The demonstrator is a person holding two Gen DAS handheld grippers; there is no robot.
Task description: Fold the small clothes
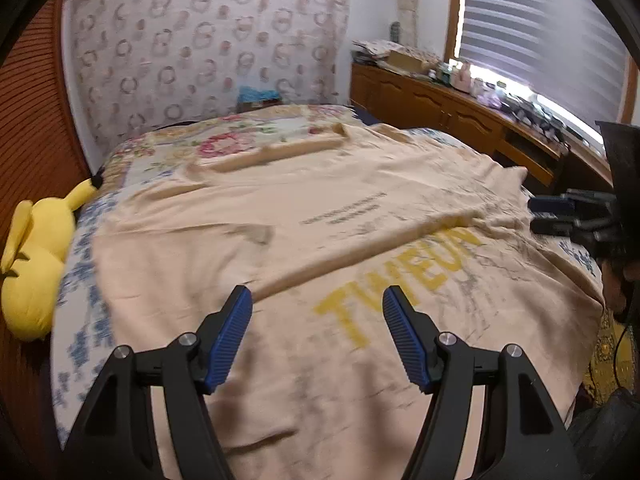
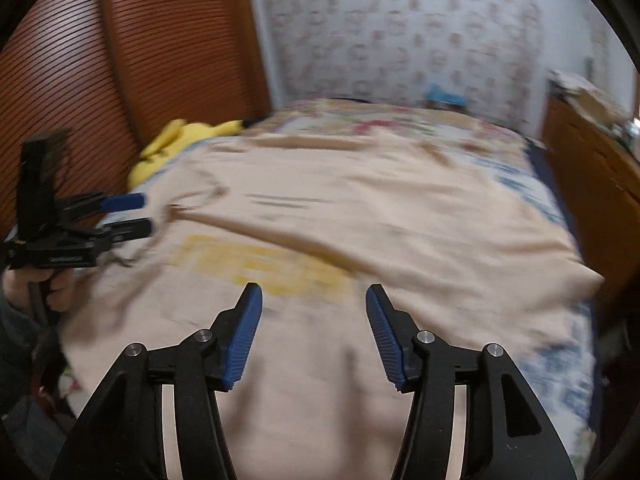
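A peach T-shirt (image 1: 312, 216) with yellow lettering and small dark print lies spread over the bed; it also shows in the right wrist view (image 2: 360, 216), blurred. My left gripper (image 1: 317, 296) is open and empty above the shirt's near part. My right gripper (image 2: 314, 294) is open and empty above the shirt's near edge. The right gripper shows in the left wrist view (image 1: 560, 216) at the shirt's right edge, jaws apart. The left gripper shows in the right wrist view (image 2: 136, 214) at the shirt's left edge, jaws apart.
A floral bedspread (image 1: 208, 144) covers the bed. A yellow plush toy (image 1: 36, 264) lies at the bed's left side against a wooden slatted panel (image 2: 120, 60). A wooden cabinet (image 1: 460, 112) with clutter stands to the right under a window with blinds.
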